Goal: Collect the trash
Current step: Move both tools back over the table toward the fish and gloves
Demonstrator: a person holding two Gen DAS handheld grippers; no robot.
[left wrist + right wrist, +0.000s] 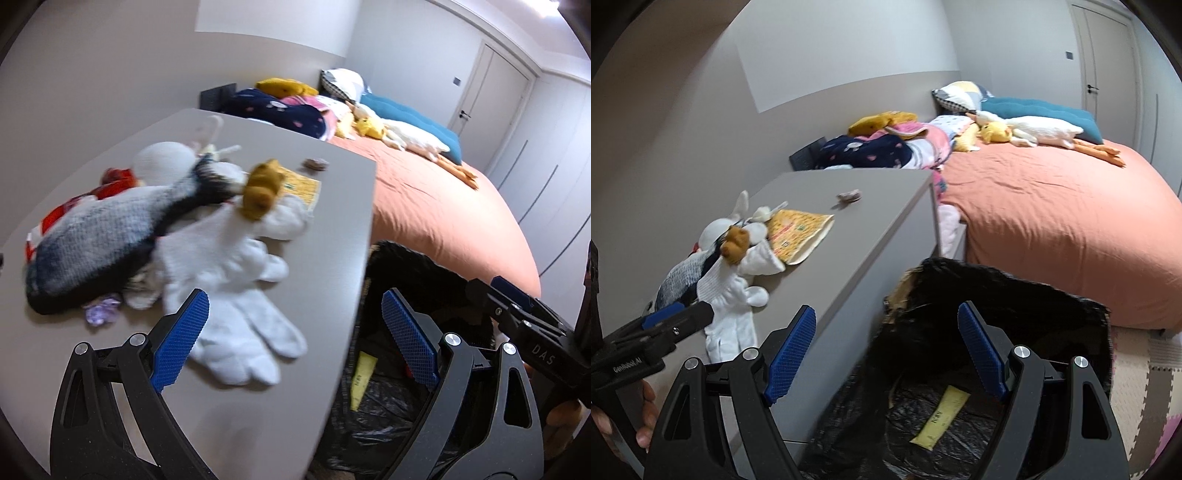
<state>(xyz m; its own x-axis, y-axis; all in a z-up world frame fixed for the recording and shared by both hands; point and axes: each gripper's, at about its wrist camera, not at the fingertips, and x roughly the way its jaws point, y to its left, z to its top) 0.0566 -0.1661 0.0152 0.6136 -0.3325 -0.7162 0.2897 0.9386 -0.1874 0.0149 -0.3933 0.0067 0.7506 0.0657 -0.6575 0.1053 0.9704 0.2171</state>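
Observation:
My left gripper (295, 306) is open and empty. It hangs over the right edge of the grey table (332, 221), just in front of a pair of white gloves (236, 295). A purple wrapper (101, 310) lies at the left by a grey plush fish (110, 240). A small crumpled wrapper (314, 164) and a yellow packet (303, 184) lie farther back. My right gripper (886, 314) is open and empty above the black trash bag (997, 295). A yellow wrapper (942, 417) lies inside the bag. The crumpled wrapper (849, 196) and the yellow packet (799, 229) also show on the table (879, 206).
Plush toys are heaped at the table's left (731, 236). A bed with an orange sheet (1052, 221) stands behind the bag, with clothes, pillows and toys on it. Foam floor mats (1145, 369) lie at the right. A closed door (1108, 55) is at the back.

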